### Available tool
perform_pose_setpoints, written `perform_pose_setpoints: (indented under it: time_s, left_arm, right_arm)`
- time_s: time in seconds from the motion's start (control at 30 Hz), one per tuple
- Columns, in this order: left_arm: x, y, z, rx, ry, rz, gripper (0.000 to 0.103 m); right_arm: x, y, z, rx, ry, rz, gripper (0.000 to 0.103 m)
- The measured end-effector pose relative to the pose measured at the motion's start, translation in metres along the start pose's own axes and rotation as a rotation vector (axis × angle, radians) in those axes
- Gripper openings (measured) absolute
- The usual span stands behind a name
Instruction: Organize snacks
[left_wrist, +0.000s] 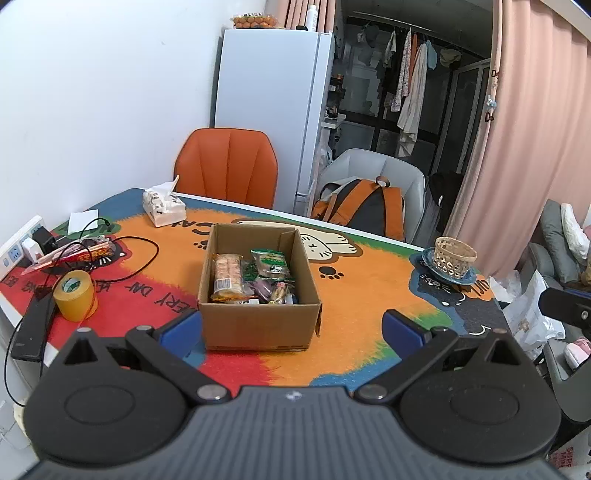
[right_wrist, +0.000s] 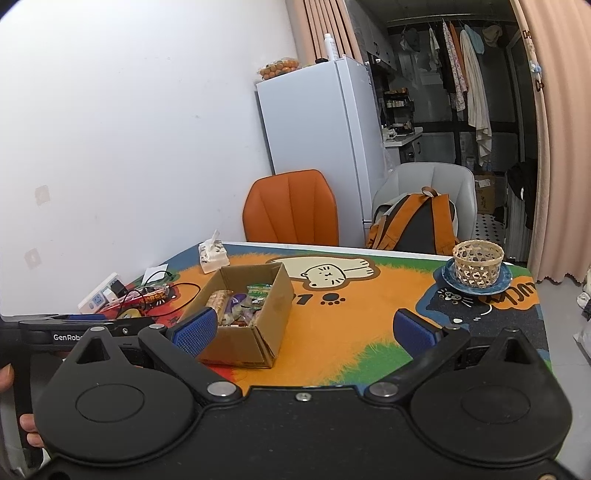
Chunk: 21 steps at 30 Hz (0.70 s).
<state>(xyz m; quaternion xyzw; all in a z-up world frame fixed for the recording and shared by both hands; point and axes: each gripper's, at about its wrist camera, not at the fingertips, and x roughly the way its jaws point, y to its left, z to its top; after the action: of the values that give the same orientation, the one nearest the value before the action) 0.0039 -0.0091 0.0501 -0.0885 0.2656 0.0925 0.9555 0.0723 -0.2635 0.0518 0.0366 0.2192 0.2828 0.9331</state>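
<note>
holding snacks: one cardboard box (left_wrist: 258, 321); two grippers agape, empty.

brown box (left_wrist: 258, 325) | tongs (left_wrist: 291, 328) blue pads | possibly green snack packet (left_wrist: 271, 264)

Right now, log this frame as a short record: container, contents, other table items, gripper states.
container: cardboard box, open, on the cat-print table mat
contents: snack packets, including a cracker pack and a green packet
other items: tape roll, tissue pack, woven basket on a blue plate
left gripper: open, empty
right gripper: open, empty
</note>
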Motion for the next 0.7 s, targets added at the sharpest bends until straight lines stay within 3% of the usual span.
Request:
perform_pose_setpoints:
  time_s: [0.7]
  left_arm:
    - [0.0003,0.0006,-0.0020,-0.001,-0.001,0.000,0.103]
  right_arm:
    - [0.0011,-0.0019,-0.0009,-0.003,0.003,0.000,0.103]
